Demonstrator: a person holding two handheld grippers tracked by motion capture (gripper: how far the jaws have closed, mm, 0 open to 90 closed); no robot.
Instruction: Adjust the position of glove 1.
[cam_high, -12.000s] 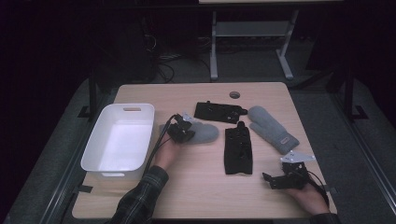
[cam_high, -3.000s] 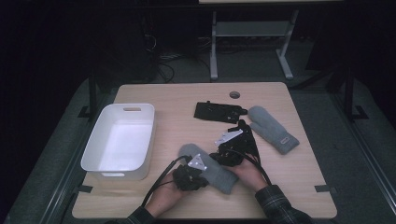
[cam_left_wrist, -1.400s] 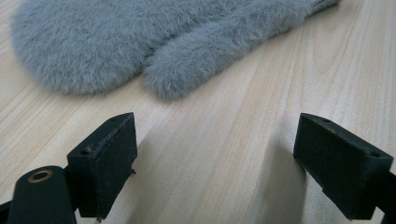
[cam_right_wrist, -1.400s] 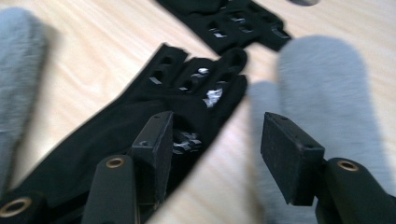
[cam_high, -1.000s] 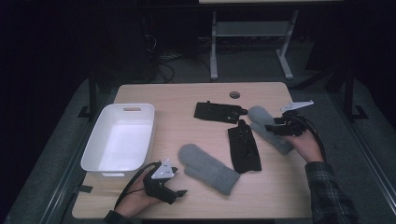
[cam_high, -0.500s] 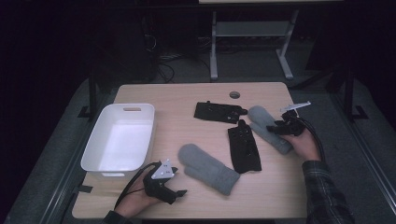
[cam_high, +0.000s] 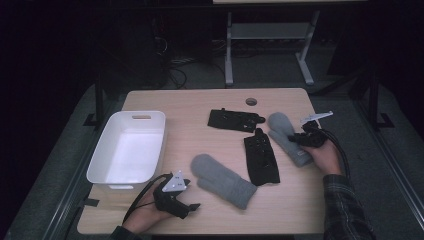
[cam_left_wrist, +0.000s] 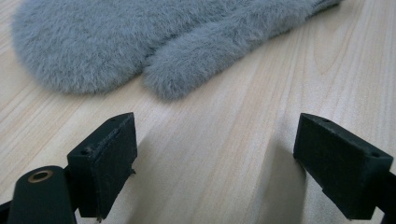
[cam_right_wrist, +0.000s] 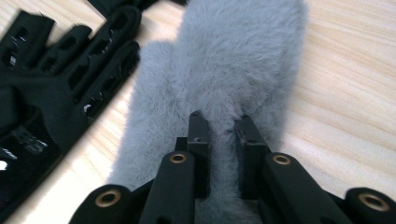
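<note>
Grey mitten (cam_right_wrist: 219, 84) at three o'clock — my right gripper (cam_right_wrist: 219, 126), jaws just closing, pinches only fluff — a lift could slip free.

The wooden table (cam_high: 200, 102) bears two grey mittens (cam_high: 222, 179), seemingly two black gloves (cam_high: 261, 158), a bin (cam_high: 128, 149).

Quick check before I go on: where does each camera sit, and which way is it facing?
High view: above the table's near side, facing forward and down; both forearms show.
Left gripper view: on the left claw, facing the near mitten.
Right gripper view: on the right claw, pinching the far mitten.
Each mitten also shows from above.
</note>
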